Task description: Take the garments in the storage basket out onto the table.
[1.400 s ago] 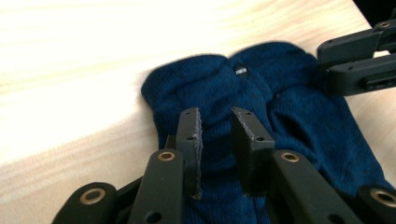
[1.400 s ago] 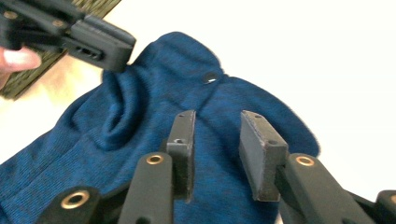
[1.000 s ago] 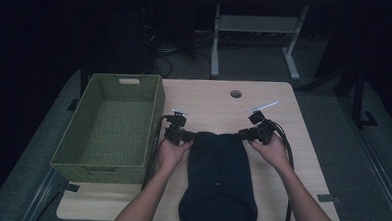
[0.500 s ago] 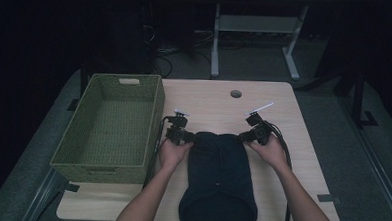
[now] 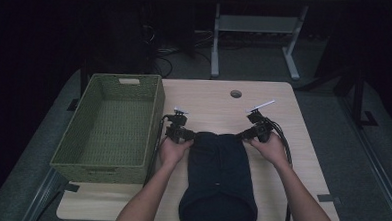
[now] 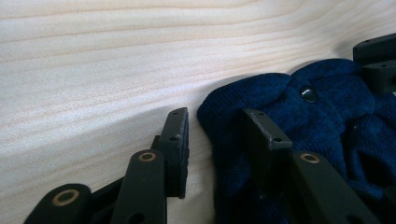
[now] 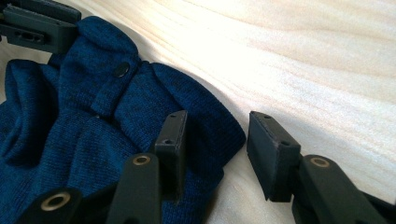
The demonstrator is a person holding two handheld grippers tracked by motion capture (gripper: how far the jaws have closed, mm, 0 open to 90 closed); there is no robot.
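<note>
With both tools' jaws apart, my left tool just easing wider and my right tool astride the blue garment's far corners, mid-surface beside the wicker basket, I judge it smoothed flat but not yet folded or binned.

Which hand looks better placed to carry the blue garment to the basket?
Probably the left: its hand-held gripper sits at the garment's corner nearest the green basket, jaws just opening around the fabric.

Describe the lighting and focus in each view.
High view: dim, room behind nearly black, garment reads almost black, basket muted. Left gripper view: bright table, blue knit sharp, near jaws soft. Right gripper view: glare washes out the wood at top, knit and its snap crisp.
</note>
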